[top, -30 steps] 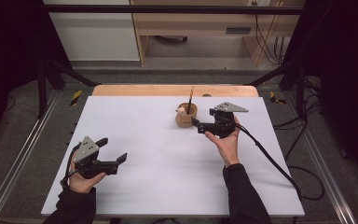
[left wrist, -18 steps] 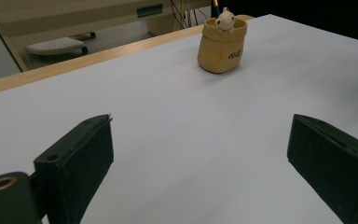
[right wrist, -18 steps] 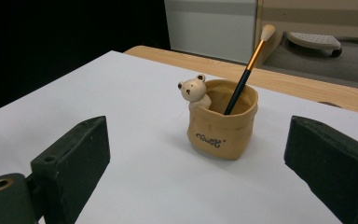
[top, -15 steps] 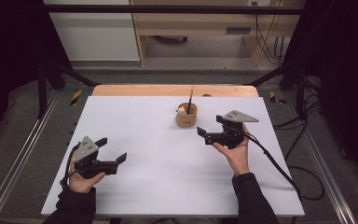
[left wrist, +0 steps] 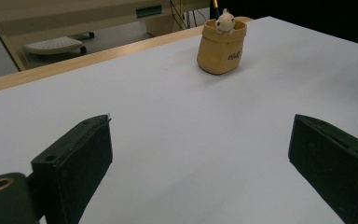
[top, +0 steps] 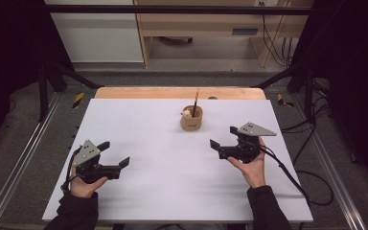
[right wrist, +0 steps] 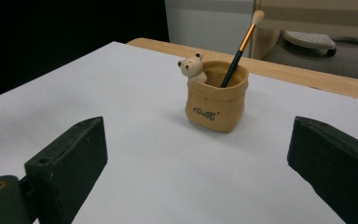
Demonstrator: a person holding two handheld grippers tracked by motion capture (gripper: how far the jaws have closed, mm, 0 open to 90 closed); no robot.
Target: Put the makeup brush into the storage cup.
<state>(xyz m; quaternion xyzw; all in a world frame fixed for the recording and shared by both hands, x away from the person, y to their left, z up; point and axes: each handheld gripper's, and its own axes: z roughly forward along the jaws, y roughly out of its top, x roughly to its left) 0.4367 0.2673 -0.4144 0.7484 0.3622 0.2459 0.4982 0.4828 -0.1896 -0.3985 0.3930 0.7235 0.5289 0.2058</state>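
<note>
In the high view, the tan pot [top: 191, 119] stands upright a little above the middle of the frame, on the white tabletop [top: 163, 158]. A thin brush [top: 195, 104] leans out of its mouth, and a small pale bear figure [top: 187, 113] sits at its left rim. The right gripper [top: 222, 137] lies right of centre, held in the person's right hand [top: 251, 165]; it sits lower right of the pot, near it but apart, with the jaws spread wide and nothing between them. They have just been opening. The left gripper [top: 114, 153] is in the lower left of the frame, held in the left hand [top: 82, 184], well apart from the pot, its jaws also spread and empty.

In the left gripper view, the two black jaws rise from the bottom corners, wide apart, with bare white tabletop [left wrist: 177, 140] between them. The pot [left wrist: 221, 44] stands at the upper middle, far from the jaws, with the bear figure [left wrist: 224, 22] at its rim.

In the right gripper view, the jaws stand wide at the lower left and lower right with only tabletop [right wrist: 168, 177] between them. The pot [right wrist: 216, 100] stands upright in the middle of the frame, beyond the jaw tips, touching neither. The bear figure [right wrist: 192, 68] peeks over its left rim, and the brush [right wrist: 240, 46] leans to the upper right, bristles upward.
</note>
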